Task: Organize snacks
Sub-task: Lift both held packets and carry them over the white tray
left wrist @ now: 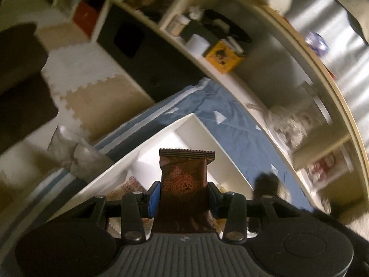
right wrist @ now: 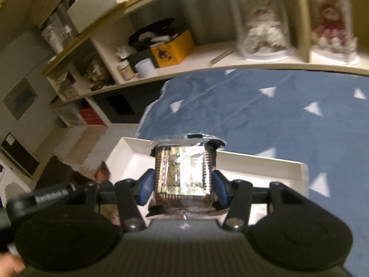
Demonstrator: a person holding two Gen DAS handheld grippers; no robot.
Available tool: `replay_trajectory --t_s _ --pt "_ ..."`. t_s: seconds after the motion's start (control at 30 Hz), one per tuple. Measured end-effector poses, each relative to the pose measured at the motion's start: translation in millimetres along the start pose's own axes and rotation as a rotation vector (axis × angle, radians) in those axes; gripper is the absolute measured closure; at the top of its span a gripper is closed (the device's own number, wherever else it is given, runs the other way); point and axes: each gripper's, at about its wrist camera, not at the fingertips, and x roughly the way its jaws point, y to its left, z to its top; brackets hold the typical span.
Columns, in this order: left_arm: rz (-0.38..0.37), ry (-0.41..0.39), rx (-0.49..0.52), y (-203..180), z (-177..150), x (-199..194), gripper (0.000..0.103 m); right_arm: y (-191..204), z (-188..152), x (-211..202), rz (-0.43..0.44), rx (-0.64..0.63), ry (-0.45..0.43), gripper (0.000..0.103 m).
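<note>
Your left gripper (left wrist: 183,192) holds a brown packet (left wrist: 183,175) upright between its blue pads (left wrist: 154,196), at lower centre of the left wrist view. The pads press on both sides of the packet, and its crimped top edge stands clear above them. Behind the packet, a white tray (left wrist: 196,127) with inner dividers fills the middle of the frame, one corner pointing up. A few pale wrapped snacks (left wrist: 131,184) lie in the tray at lower left of the packet. The tray sits on a blue cloth (left wrist: 230,106) with white triangles.

Your right gripper (right wrist: 183,182) clamps a square biscuit in clear wrap (right wrist: 182,170), at lower centre of the right wrist view. Its blue pads (right wrist: 147,184) touch the wrap on both sides. The same white tray (right wrist: 265,168) lies just behind it, on the blue cloth (right wrist: 253,115).

Cream shelves (right wrist: 207,64) curve across the top of the right view. On them stand a yellow box (right wrist: 171,48), a pale cup (right wrist: 144,67) and two blurred dolls under clear domes (right wrist: 263,27). Foam floor tiles (left wrist: 92,85) show at left in the left view.
</note>
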Motion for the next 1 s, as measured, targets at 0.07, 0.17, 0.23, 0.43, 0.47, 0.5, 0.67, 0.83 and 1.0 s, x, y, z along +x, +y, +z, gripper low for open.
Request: replay_trajectory --t_s 0.07,0.17,0.23,0.43,0.47,0.5,0.67,0.83,1.0 --pt "0.009 -0.001 -0.041 4.4 -2.1 3.8 0.059 8.0 4.1 13.5 0.022 -0.001 0.020 0.043" --pt "0.020 0.003 -0.113 12.3 -4.9 12.1 0.059 21.7 9.8 38.0 0.039 -0.022 0.057 0.043" --pt "0.010 0.014 -0.181 19.6 -6.1 17.3 0.059 26.4 10.6 49.6 0.044 -0.023 0.082 0.043" --pt "0.025 -0.019 -0.259 33.7 0.1 13.0 0.059 21.6 5.8 78.9 0.124 0.098 0.134 0.043" --pt "0.024 -0.019 -0.264 34.7 0.7 12.3 0.059 20.0 6.6 83.1 0.141 0.136 0.145 0.043" --pt "0.024 -0.018 -0.266 35.2 1.1 11.5 0.059 16.4 5.2 87.9 0.160 0.186 0.161 0.043" --pt "0.018 -0.002 -0.234 28.6 2.6 14.7 0.059 14.7 -3.2 95.0 0.145 0.212 0.167 0.043" --pt "-0.006 0.029 -0.117 9.6 10.1 30.6 0.059 6.7 -2.2 81.1 0.052 0.176 0.153 0.043" --pt "-0.024 0.069 0.054 -13.1 22.5 51.1 0.059 -16.1 -7.5 65.8 0.017 0.201 0.146 0.043"
